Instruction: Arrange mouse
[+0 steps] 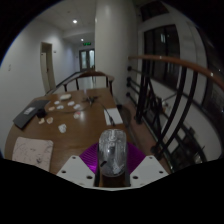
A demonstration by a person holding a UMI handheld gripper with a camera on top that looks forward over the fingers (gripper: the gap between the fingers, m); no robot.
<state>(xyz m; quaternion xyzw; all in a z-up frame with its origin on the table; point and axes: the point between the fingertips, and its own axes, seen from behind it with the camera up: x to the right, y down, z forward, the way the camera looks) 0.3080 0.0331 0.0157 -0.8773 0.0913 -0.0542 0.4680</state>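
A grey, glossy mouse [111, 143] stands upright between my gripper's [110, 158] two fingers, with the purple pads [92, 157] pressing on both of its sides. The gripper is shut on the mouse and holds it above the near end of a long wooden table [85, 132]. The mouse's lower end is hidden behind the gripper body.
On the table lie a dark flat device [28, 116] at the left, a white sheet [30, 149] near the front left, several small white items [63, 127] and a pale box [114, 116] just beyond the mouse. Chairs [86, 79] stand at the far end. A stair railing [172, 92] runs along the right.
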